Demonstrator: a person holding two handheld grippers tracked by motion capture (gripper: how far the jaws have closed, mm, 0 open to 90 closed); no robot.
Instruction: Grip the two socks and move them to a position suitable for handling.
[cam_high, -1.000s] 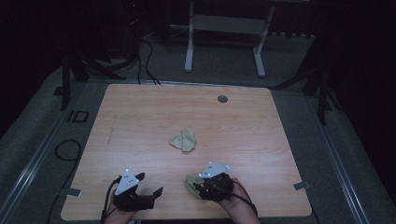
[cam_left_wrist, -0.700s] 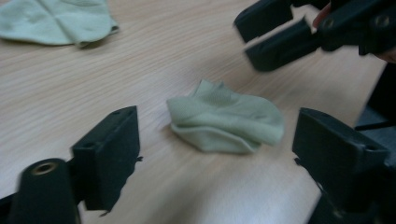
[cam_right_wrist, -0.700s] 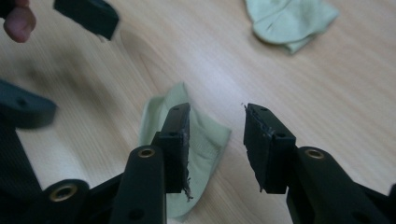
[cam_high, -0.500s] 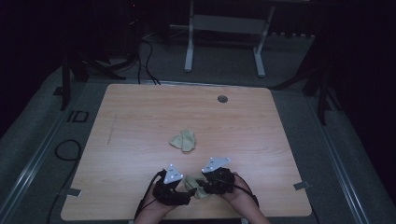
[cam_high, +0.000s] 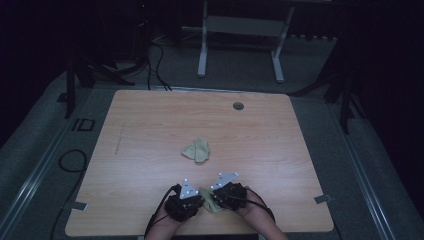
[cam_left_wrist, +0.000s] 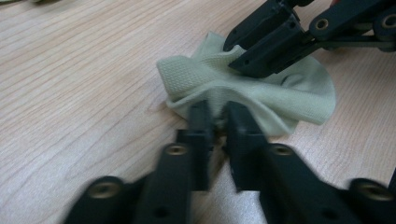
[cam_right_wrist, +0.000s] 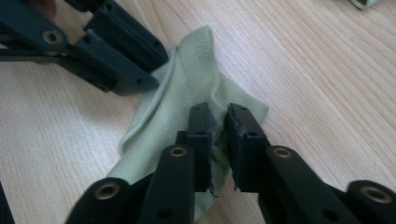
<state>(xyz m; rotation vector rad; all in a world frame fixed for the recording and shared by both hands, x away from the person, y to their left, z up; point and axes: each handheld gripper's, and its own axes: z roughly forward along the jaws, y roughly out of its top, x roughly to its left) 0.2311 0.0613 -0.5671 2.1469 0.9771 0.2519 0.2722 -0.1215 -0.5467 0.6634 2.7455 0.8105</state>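
Two grippers: both down at the near edge of the bench, noses pointed at each other over one small cloth

Near cloth (cam_high: 209, 199): pale green, crumpled, lying on the wood between the two grippers, close to the person's side of the bench; in the left gripper view (cam_left_wrist: 261, 93) you can see the waffle-ish weave and a fold bunched up in the middle

Left gripper (cam_high: 192, 200): jaws have just been closing, and now they're pinched almost together on a ridge of the near cloth; its own view (cam_left_wrist: 217, 114) shows fabric squeezed in the thin gap between the pads

Right gripper (cam_high: 216, 196): same deal, jaws just been closing, now clamped on the opposite edge of the near cloth; its own view (cam_right_wrist: 218, 121) has the fold running right up between the pads

Who grabs where: left has the side nearest its own camera, right has the far side, so the cloth is held from both ends; it's bunched, not pulled flat

Other cloth (cam_high: 196, 150): second pale green piece, also scrunched, sitting alone around the middle of the bench, well apart from the grippers

Bench (cam_high: 150, 125): light wood grain, with a round dark grommet hole (cam_high: 238, 106) toward the far edge

Hands: forearms come in from the bottom of the high view, one behind each gripper, cables trailing off both
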